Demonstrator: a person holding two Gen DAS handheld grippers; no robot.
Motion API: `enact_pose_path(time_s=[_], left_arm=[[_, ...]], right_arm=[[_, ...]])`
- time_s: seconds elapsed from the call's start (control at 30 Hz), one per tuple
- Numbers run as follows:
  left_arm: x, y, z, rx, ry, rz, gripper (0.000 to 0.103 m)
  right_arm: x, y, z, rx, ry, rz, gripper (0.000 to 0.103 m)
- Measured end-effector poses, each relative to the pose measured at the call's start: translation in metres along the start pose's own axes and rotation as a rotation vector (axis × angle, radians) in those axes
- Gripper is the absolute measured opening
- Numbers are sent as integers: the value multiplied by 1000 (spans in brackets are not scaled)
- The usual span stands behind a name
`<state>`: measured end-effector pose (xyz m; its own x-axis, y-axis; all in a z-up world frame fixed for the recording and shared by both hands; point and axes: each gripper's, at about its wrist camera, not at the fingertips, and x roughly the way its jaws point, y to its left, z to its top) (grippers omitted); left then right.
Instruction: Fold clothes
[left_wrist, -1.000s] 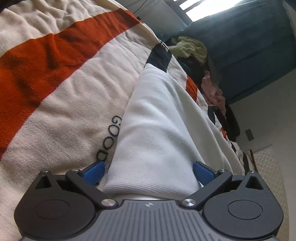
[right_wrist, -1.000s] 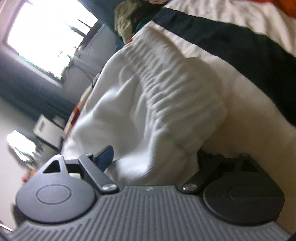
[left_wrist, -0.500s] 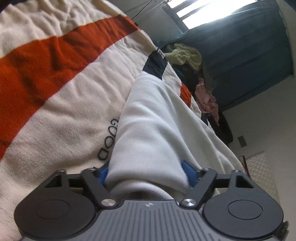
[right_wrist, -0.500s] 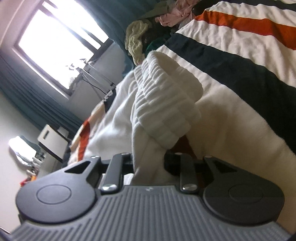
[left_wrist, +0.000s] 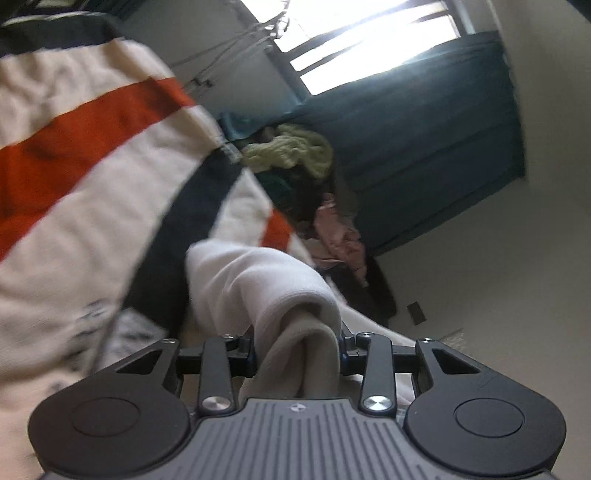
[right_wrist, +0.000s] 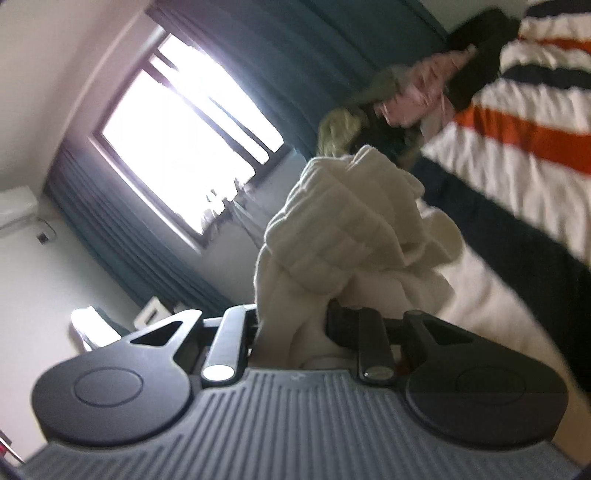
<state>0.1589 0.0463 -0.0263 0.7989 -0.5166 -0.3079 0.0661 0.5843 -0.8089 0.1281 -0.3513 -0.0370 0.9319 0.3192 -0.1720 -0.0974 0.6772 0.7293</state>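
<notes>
A white knit garment (left_wrist: 258, 288) lies on a striped blanket (left_wrist: 74, 192). My left gripper (left_wrist: 297, 354) is shut on a bunched plain end of the garment and holds it lifted off the blanket. My right gripper (right_wrist: 291, 328) is shut on the ribbed end of the same white garment (right_wrist: 343, 229), which bulges up in front of the jaws. The fingertips of both grippers are hidden in the cloth.
The blanket (right_wrist: 517, 155) has white, orange and dark stripes. A pile of other clothes (left_wrist: 295, 155), yellow-green, pink and dark, sits at its far end and shows in the right wrist view too (right_wrist: 406, 99). Blue curtains (left_wrist: 424, 129) and a bright window (right_wrist: 177, 140) stand behind.
Both grippers closed on the white garment and lifted their ends off the blanket. Both views tilted up toward the window and walls.
</notes>
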Motion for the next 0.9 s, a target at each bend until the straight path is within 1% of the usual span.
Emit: enact_pose_path(time_s=[0.07, 0.17, 0.3, 0.4, 0.5, 0.57, 0.67, 0.73, 0.8, 0.9], left_arm=[[24, -30, 7, 48, 0, -8, 39], [70, -68, 16, 102, -9, -29, 39], [145, -113, 24, 161, -9, -60, 39], [207, -144, 23, 198, 29, -70, 39], [268, -172, 12, 290, 69, -90, 39], [307, -180, 0, 322, 95, -95, 39], [362, -180, -20, 361, 140, -92, 39], [382, -167, -33, 371, 167, -90, 39], [397, -150, -44, 382, 187, -88, 39], [396, -119, -52, 389, 208, -75, 39]], right_arm=[[-1, -5, 21, 7, -50, 19, 25], [2, -24, 50, 36, -140, 34, 25], [10, -60, 76, 68, -238, 10, 25], [16, -89, 94, 89, -311, -13, 25], [22, -118, 111, 109, -383, -37, 26], [26, -138, 123, 123, -431, -53, 26], [34, -171, 128, 158, -458, -106, 26], [40, -190, 128, 163, -466, -143, 26], [44, -203, 125, 167, -454, -176, 26], [48, -210, 112, 185, -416, -219, 26]])
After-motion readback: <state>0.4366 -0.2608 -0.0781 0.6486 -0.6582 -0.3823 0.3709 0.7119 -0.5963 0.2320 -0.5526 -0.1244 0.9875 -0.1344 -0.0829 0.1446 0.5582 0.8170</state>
